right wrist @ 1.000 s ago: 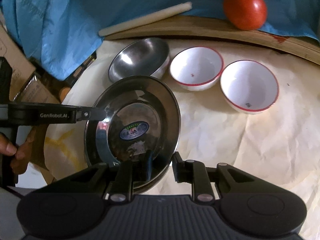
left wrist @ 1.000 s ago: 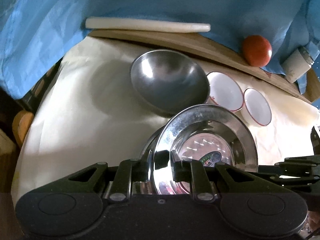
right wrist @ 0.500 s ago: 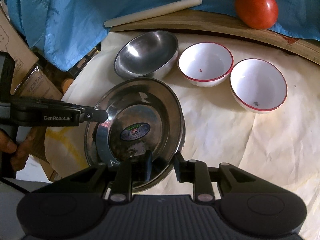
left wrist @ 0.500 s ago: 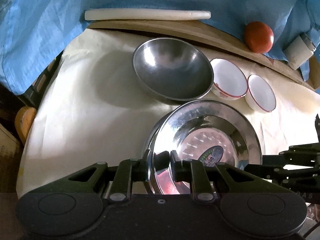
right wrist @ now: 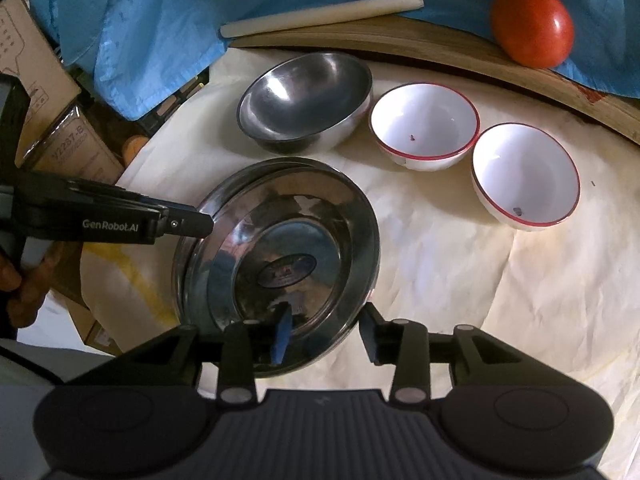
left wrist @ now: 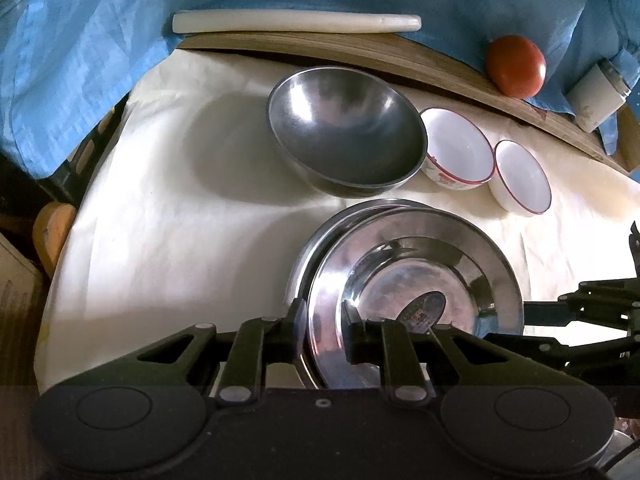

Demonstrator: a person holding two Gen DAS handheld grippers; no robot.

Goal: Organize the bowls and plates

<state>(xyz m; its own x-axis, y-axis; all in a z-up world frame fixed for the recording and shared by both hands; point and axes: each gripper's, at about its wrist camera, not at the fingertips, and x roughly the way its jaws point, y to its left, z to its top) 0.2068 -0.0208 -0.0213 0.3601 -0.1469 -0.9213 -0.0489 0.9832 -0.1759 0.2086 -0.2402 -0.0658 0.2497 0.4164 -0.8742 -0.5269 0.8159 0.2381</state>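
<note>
A stack of steel plates [right wrist: 280, 256] lies on the cream cloth; it also shows in the left wrist view [left wrist: 416, 280]. The top plate carries a dark oval sticker. My left gripper [left wrist: 324, 332] is shut on the plates' near rim; it shows from the side in the right wrist view [right wrist: 200, 224]. My right gripper [right wrist: 326, 336] is open, its jaws astride the plates' front rim. Behind stand a steel bowl [right wrist: 304, 100] and two white red-rimmed bowls [right wrist: 424, 124] [right wrist: 526, 174], in a row.
A red tomato [right wrist: 532, 30] and a white rolling pin [right wrist: 320, 14] lie on a wooden board [right wrist: 440, 50] at the back, over blue cloth. A white cup [left wrist: 598, 96] lies at the far right. Cardboard boxes [right wrist: 40, 92] stand left of the table.
The plate came down flat onto the stack. My right gripper opened and let go of the rim. My left gripper stays shut on the rim.
</note>
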